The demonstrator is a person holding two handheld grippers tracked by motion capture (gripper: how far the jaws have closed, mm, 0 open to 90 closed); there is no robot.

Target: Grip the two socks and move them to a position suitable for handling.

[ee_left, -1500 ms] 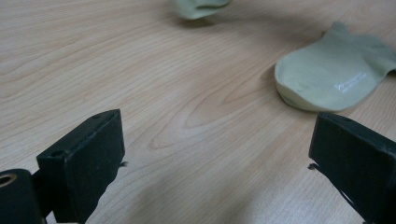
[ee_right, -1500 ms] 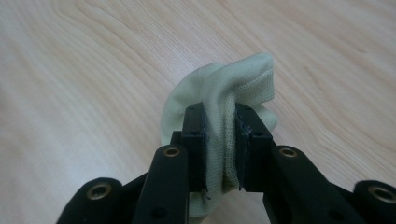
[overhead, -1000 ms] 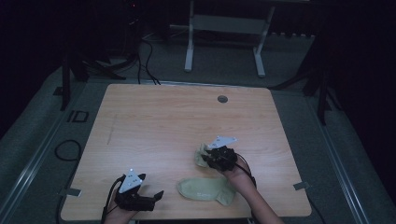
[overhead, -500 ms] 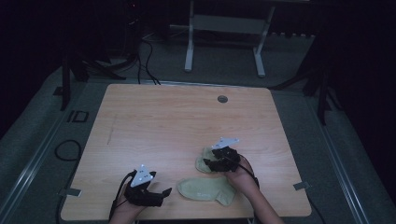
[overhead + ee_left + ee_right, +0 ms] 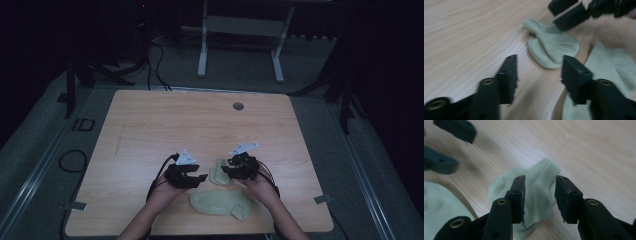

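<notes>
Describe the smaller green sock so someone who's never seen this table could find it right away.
On the wooden table, look near the front edge between the two grippers. The smaller sock lies there, bunched and folded, whereas the larger sock just in front lies flat and stretched out.

Two pale green socks lie on the table: a small crumpled sock point(image 5: 219, 173) and, just beside it nearer the table's front edge, a larger flat sock point(image 5: 220, 202).
</notes>
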